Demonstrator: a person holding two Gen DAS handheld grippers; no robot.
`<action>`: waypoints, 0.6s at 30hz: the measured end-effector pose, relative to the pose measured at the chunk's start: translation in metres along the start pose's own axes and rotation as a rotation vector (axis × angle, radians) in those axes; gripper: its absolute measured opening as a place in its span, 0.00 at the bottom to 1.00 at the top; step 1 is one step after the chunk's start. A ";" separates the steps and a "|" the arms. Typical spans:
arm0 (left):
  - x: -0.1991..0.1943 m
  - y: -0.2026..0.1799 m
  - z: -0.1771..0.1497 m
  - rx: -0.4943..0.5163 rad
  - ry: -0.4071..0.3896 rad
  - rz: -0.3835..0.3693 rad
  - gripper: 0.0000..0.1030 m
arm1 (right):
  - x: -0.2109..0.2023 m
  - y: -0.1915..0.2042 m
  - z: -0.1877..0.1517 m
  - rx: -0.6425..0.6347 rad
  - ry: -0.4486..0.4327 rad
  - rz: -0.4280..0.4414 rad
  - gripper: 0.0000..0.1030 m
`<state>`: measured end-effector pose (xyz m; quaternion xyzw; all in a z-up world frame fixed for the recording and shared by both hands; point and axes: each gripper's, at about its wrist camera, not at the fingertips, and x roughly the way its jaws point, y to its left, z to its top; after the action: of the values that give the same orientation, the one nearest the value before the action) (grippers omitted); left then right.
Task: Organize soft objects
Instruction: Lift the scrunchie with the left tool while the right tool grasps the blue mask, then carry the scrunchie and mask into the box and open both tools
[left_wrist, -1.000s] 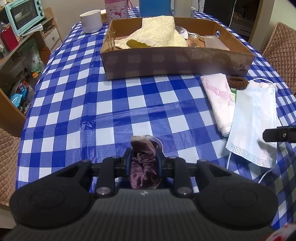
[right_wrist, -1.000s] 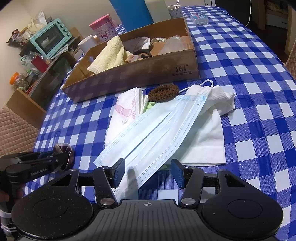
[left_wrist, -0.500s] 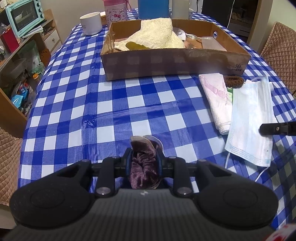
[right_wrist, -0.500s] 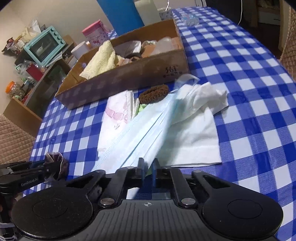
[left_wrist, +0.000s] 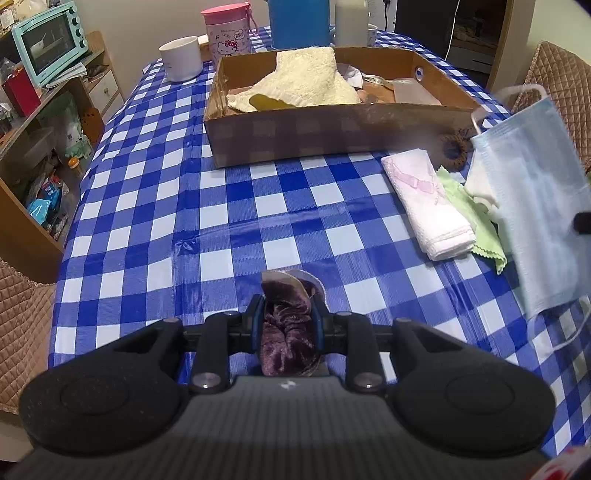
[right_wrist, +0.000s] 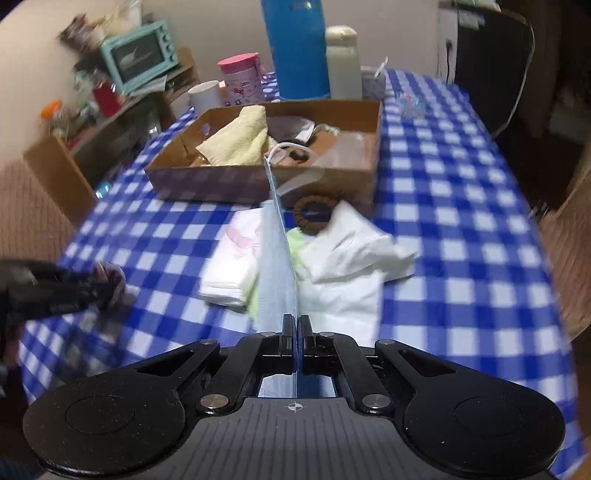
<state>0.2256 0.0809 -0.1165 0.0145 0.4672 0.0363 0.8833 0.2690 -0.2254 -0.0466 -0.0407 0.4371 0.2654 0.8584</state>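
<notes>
My left gripper (left_wrist: 286, 314) is shut on a purple velvet scrunchie (left_wrist: 286, 328), held low over the checked cloth. My right gripper (right_wrist: 296, 325) is shut on a light blue face mask (right_wrist: 277, 258), which hangs edge-on and lifted off the table; in the left wrist view the mask (left_wrist: 532, 206) dangles at the right. On the table lie a pink-white folded towel (left_wrist: 424, 206), a green cloth (left_wrist: 472, 218), a white cloth (right_wrist: 351, 266) and a brown scrunchie (right_wrist: 314, 218). Behind them stands a cardboard box (left_wrist: 295, 140) holding a yellow towel (left_wrist: 306, 81).
A white mug (left_wrist: 181, 59), a pink Hello Kitty tub (left_wrist: 229, 31), a blue flask (right_wrist: 295, 48) and a white bottle (right_wrist: 343, 62) stand behind the box. A shelf with a teal oven (left_wrist: 48, 40) is at the left. Quilted chairs (left_wrist: 554, 81) flank the table.
The right gripper closed on the face mask and lifted it off the pile, rolling so the mask hangs edge-on. The left gripper kept still with the purple scrunchie.
</notes>
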 end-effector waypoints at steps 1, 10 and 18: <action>-0.001 0.001 -0.001 -0.002 0.000 0.000 0.23 | -0.006 -0.002 0.001 -0.012 -0.004 -0.010 0.01; -0.012 0.004 -0.005 -0.002 -0.011 -0.004 0.22 | -0.036 -0.015 0.009 -0.024 -0.056 -0.063 0.01; -0.030 0.007 0.012 0.013 -0.065 -0.002 0.22 | -0.033 -0.010 0.018 -0.063 -0.054 -0.037 0.01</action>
<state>0.2183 0.0858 -0.0846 0.0211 0.4384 0.0317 0.8980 0.2707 -0.2423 -0.0118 -0.0686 0.4042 0.2640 0.8730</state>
